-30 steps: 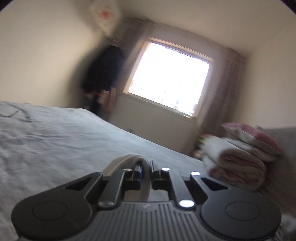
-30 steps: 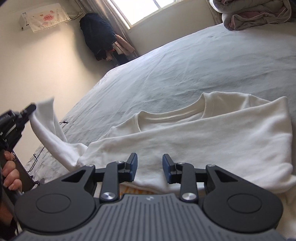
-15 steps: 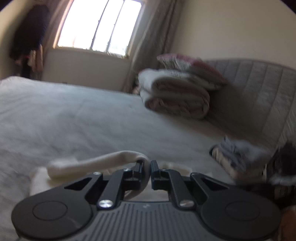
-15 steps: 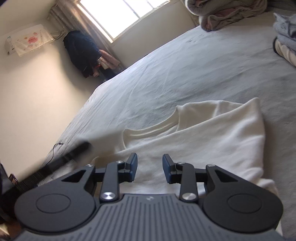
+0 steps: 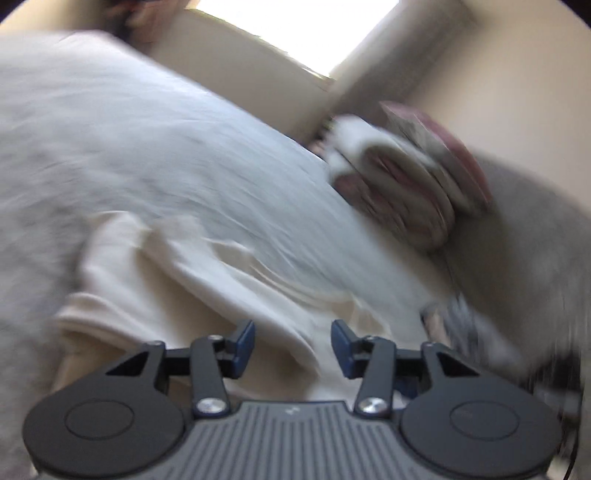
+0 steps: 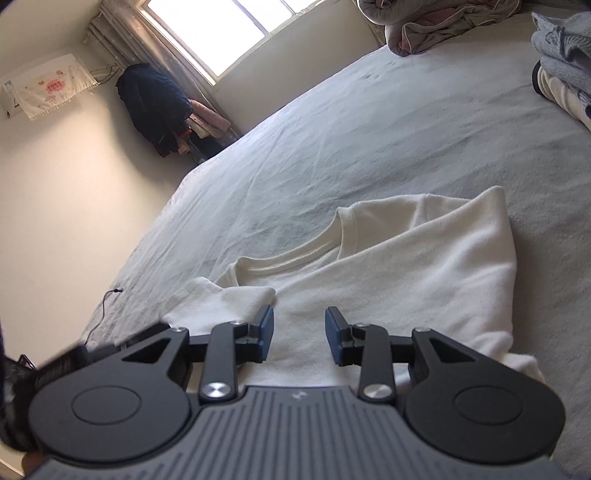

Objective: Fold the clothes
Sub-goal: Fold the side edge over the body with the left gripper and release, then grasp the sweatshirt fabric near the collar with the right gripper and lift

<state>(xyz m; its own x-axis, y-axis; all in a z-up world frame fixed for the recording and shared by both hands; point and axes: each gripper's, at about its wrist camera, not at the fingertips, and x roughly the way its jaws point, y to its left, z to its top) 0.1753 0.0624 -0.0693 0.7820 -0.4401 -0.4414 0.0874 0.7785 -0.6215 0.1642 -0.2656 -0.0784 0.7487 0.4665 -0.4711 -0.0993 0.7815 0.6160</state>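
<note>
A cream sweatshirt lies on the grey bed sheet, its collar toward the window and both sides folded inward. Its left sleeve cuff rests on the body near the collar. My right gripper hovers open just above the sweatshirt's near part, nothing between its pads. The left wrist view is blurred: my left gripper is over the sweatshirt, its jaws opening, with no cloth pressed between the pads.
A folded quilt lies by the headboard. A pile of folded clothes sits at the bed's right edge. A dark coat hangs by the window. A thin cable lies on the sheet at left.
My left gripper carried the sleeve down across onto the sweatshirt and let it go; its jaws, shut before, now stand apart. The right gripper shifted slightly and stays open.
</note>
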